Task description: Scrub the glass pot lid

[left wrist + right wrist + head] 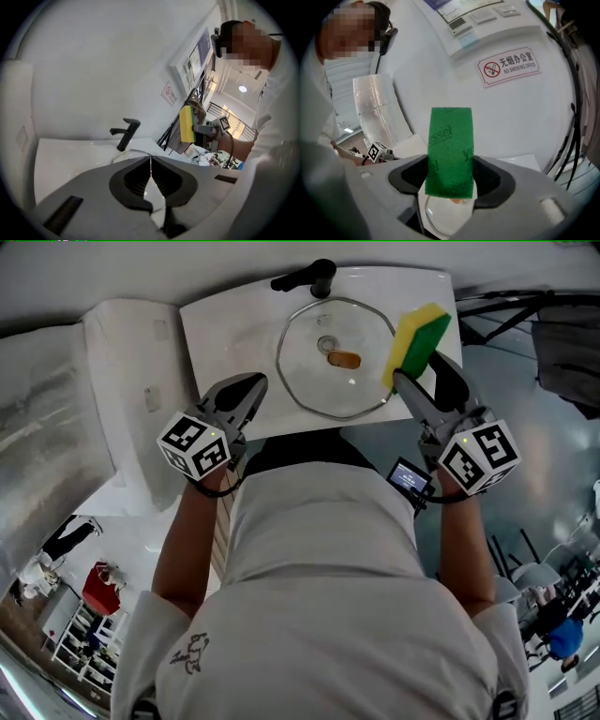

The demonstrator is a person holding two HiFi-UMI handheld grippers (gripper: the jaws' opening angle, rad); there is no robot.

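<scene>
Glass pot lid (333,379) — clear, round — lies just ahead of both grippers. The right gripper (420,371) clamps a yellow-and-green sponge (417,338) by one end above the lid's right rim; the left gripper (255,382) is closed on nothing near its left rim. Unsteadied, the lid would likely skate under a scrubbing push, and the end-held sponge may fold. A white sink basin (225,324) under a black faucet (309,277) holds only the lid, an orange-brown smear (344,359) near its centre.
</scene>
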